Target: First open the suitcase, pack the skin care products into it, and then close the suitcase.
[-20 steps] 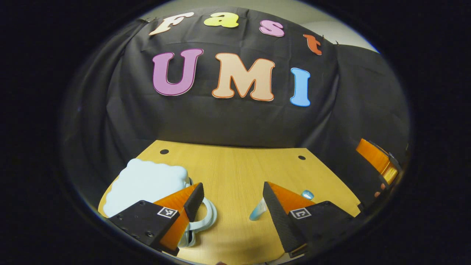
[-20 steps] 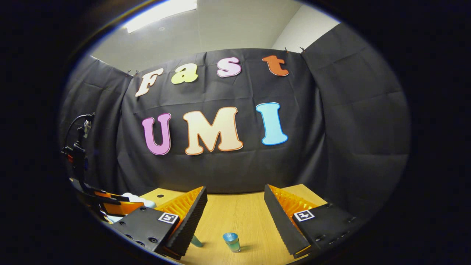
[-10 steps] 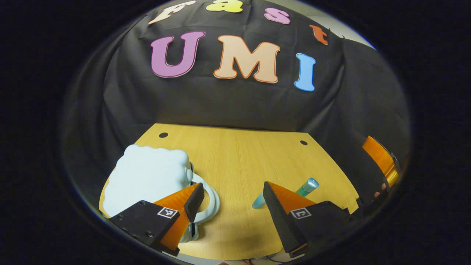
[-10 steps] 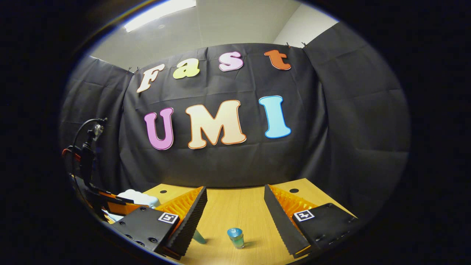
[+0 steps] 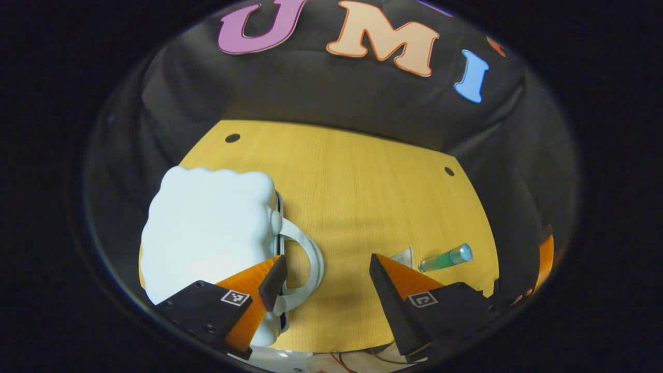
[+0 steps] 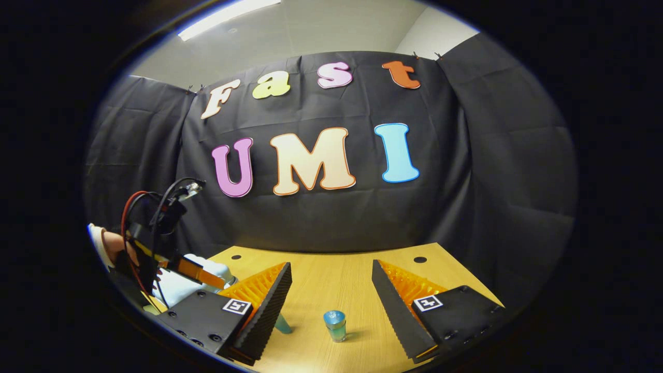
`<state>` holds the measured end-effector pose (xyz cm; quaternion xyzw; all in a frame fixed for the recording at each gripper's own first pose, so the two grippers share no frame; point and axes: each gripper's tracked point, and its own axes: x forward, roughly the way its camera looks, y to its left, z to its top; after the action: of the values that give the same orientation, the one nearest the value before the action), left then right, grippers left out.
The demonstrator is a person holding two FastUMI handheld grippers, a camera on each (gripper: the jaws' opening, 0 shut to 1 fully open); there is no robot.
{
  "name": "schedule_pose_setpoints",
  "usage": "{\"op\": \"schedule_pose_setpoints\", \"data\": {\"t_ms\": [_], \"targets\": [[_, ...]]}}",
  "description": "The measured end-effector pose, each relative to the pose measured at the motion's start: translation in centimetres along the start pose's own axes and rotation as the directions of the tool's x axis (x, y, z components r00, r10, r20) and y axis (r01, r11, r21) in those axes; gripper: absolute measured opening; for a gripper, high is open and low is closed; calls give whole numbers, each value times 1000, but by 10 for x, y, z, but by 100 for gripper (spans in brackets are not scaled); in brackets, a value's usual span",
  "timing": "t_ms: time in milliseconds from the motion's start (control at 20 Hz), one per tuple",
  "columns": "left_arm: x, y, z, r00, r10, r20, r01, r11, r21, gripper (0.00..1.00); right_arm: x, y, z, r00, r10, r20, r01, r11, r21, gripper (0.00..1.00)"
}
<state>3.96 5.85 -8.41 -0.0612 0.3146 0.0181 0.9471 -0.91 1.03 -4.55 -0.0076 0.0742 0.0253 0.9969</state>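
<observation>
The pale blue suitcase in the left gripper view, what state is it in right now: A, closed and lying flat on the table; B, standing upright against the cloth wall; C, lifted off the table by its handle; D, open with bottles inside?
A: the suitcase lies flat on the wooden table, shell shut, and the open left gripper is not holding its handle.

You are in a small test booth set up inside a plain room, not a home. Black cloth [image 6: 331, 217] hangs as the walls across the middle of the right gripper view, pinned up with little clips along its top edge. Above it, at the top of the frame, you can see a plain white wall [image 6: 336, 26] and a long ceiling light [image 6: 228, 18]. Low in both views sits a bare wooden table [image 5: 352, 186] with small round holes near its far corners.
</observation>
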Motion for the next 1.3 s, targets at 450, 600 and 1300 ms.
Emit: {"op": "schedule_pose_setpoints", "data": {"t_ms": [450, 600, 1300], "targets": [[48, 12, -21, 953, 64, -296, -66, 998, 1, 92, -12, -22, -8, 998, -51, -25, 51, 999, 5, 96], [61, 15, -28, 934, 79, -349, -86, 996, -4, 83, -15, -30, -10, 997, -69, -33, 69, 998, 8, 98], [94, 34, -56, 882, 114, -457, -141, 990, -26, 28, -17, -43, -22, 993, -95, -77, 96, 995, 9, 98]]}}
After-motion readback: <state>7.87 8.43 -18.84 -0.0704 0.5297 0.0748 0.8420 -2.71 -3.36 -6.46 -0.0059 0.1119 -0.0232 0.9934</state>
